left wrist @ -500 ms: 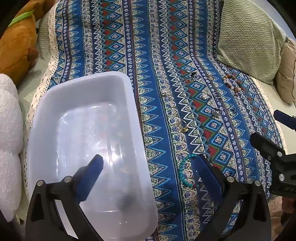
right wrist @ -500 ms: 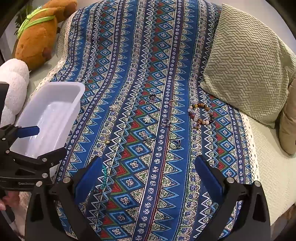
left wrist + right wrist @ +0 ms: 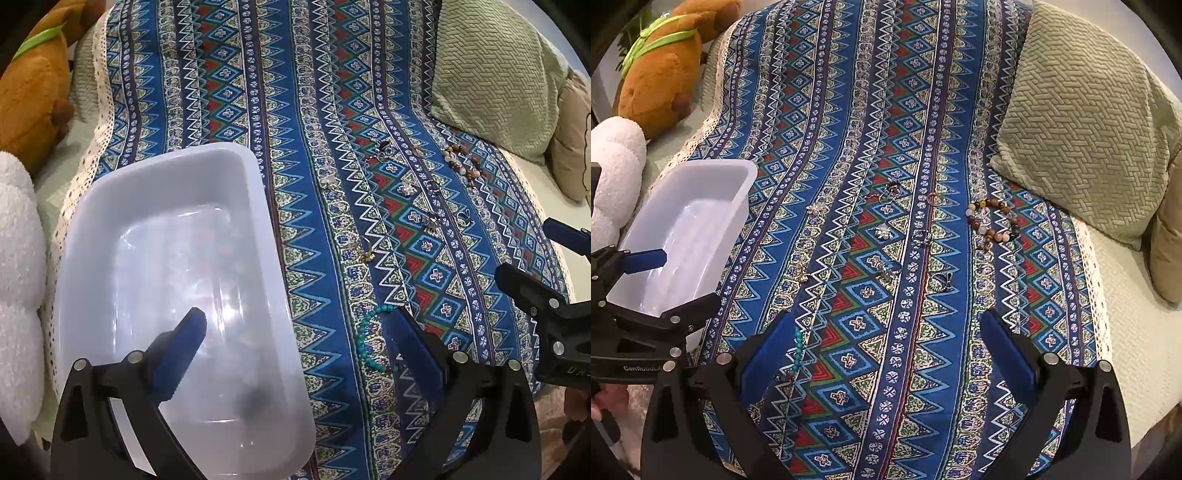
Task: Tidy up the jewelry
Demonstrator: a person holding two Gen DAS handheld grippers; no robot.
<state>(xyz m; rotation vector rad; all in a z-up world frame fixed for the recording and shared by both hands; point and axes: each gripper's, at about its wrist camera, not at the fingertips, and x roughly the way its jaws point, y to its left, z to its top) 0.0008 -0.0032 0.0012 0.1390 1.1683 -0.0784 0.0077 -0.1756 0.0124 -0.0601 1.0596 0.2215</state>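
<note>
Looks like the very start: translucent plastic bin [image 3: 166,277] sitting empty at left on the patterned throw [image 3: 886,110]. Both hand-held grippers [image 3: 295,336] [image 3: 886,332] spread wide, holding nothing. Turquoise bead bracelet [image 3: 798,350] nearest; probably grab that first, pinching gently.

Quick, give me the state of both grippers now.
Left gripper: open, holding nothing; one finger over the bin.
Right gripper: open, holding nothing, above the cloth.
</note>
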